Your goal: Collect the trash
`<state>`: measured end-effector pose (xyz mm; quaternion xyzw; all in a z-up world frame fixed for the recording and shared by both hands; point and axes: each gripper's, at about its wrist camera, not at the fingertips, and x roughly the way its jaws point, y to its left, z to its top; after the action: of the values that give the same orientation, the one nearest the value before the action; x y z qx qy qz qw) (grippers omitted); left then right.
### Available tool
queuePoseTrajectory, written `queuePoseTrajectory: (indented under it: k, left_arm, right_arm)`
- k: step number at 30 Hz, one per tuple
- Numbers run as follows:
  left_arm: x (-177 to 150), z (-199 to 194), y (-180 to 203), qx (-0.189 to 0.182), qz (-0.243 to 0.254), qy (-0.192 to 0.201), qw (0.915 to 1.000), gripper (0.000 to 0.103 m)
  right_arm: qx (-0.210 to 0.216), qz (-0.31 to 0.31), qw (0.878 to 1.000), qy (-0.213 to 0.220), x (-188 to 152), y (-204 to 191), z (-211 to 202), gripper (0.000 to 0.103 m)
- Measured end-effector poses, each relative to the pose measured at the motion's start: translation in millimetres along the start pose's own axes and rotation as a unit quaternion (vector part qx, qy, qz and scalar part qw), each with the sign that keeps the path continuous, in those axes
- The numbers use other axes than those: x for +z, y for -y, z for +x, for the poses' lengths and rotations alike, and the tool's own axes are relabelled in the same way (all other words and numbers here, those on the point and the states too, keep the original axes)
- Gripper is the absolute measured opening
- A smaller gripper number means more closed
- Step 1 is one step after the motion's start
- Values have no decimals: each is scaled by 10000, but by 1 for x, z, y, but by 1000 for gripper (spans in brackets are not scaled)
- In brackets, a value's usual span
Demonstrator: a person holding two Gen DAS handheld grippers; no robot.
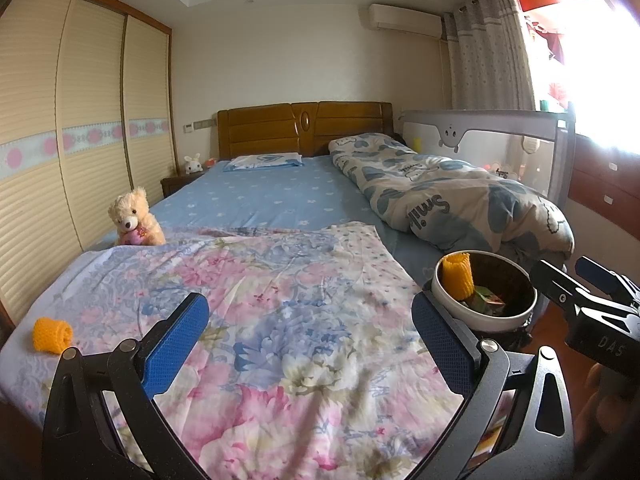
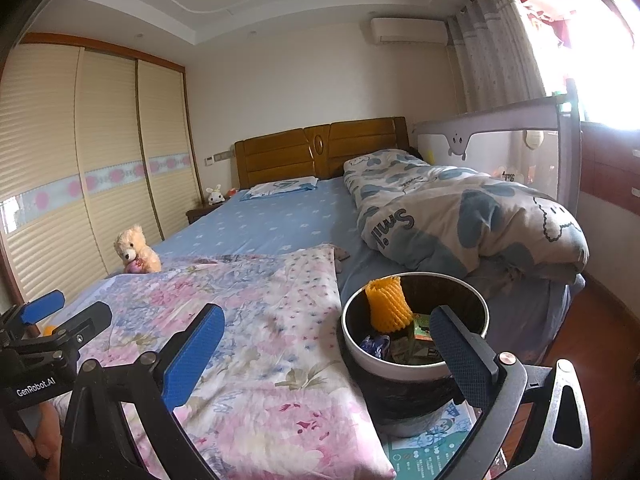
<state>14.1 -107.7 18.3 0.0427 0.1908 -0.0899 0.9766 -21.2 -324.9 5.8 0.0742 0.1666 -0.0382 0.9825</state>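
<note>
- Left wrist view: left gripper [image 1: 310, 344] was spread wide and empty, blue textured pads over the floral quilt [image 1: 256, 300].
- One orange foam fruit net [image 1: 53, 334] lay loose on the quilt, at the near left edge of the bed, left of the left-hand finger and slightly beyond its tip. It lay on its side, long axis roughly left-right, open end toward the right.
- Judgement: the left gripper was the nearer one; the coming reach would go left and slightly forward.
- Trash bin [image 1: 486, 290], round, white rim, dark inside, stood at the near right, just off the bed edge. A second foam net [image 1: 458, 276] stood upright inside it with paper scraps.
- Right gripper [image 1: 568, 280] showed at the far right edge; its fingers looked apart.
- Right wrist view: right gripper [image 2: 328, 348] was spread, nothing between the pads; its right-hand finger overlapped the bin [image 2: 414, 364] in view.
- Bin held the upright ribbed net [image 2: 388, 304], a blue wrapper and printed card.
- Loose net [image 2: 50, 330] was only an orange sliver behind the left gripper [image 2: 66, 310].
- Net: soft, compressible mesh tube; quilt soft, wrinkled.
</note>
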Motion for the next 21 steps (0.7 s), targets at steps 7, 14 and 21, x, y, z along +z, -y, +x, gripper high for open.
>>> queuePoseTrajectory:
  k: [7,14,21]
  left_arm:
    - [0,0,0,-7,-11,-8,10000,103]
    - [0,0,1,2,-6,-12,10000,103]
    - [-1,0,0,-12,-27,-27,10000,103]
  right_arm:
    - [21,11,10000,-5,0,0,0,103]
    - [33,-5,10000,-16,0,-2,0,103]
    - [34,-5,10000,-18,0,-2,0,103]
